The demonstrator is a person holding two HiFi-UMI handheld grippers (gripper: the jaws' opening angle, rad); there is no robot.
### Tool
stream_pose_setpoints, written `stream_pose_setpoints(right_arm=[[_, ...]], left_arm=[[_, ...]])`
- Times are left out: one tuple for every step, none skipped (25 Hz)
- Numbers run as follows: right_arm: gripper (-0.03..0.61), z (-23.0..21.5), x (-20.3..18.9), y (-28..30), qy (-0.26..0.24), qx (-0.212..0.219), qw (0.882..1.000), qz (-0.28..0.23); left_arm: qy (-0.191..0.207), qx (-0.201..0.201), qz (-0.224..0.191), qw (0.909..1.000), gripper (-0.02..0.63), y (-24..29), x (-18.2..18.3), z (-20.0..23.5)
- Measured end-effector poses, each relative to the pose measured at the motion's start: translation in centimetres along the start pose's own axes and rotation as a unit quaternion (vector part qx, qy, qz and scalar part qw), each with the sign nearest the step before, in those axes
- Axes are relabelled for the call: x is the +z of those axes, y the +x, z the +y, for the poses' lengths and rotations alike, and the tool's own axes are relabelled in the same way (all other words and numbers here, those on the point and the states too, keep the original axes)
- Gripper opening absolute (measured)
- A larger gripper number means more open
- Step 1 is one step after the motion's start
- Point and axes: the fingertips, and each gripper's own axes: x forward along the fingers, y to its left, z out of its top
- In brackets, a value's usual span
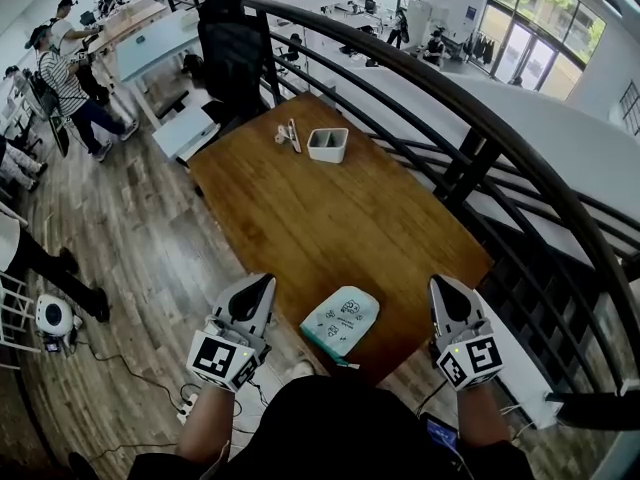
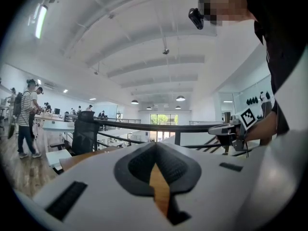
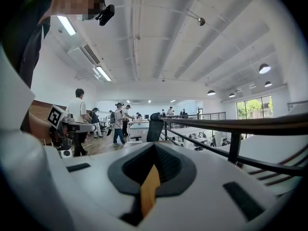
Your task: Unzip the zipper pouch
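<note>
Lying lower centre on the brown wooden table, the pale mint-green printed fabric zipper pouch slants lower-left to upper-right between the slightly nearer left gripper and right gripper, both jaws pressed together, empty.

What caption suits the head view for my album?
Left gripper and right gripper, both shut, flank a mint zipper pouch on a wooden table.

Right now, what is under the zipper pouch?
The zipper pouch lies flat on the wooden table, at its near edge. Whatever is beneath or inside it is covered.
</note>
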Motion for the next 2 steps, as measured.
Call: stream_pose_setpoints(right_arm=[[-0.008,0.11,0.04,-0.04,-0.001,0.001,1.000,-0.001],[-0.008,0.21,0.09,-0.08,-0.001,0.002,1.000,-0.001]], left_arm=[[-0.002,0.000,0.003,1.0000,0.011,-0.07,-0.17,-0.02],[-0.004,0.000,0.006,1.0000,0.011,-0.14,-0.32,-0.05]])
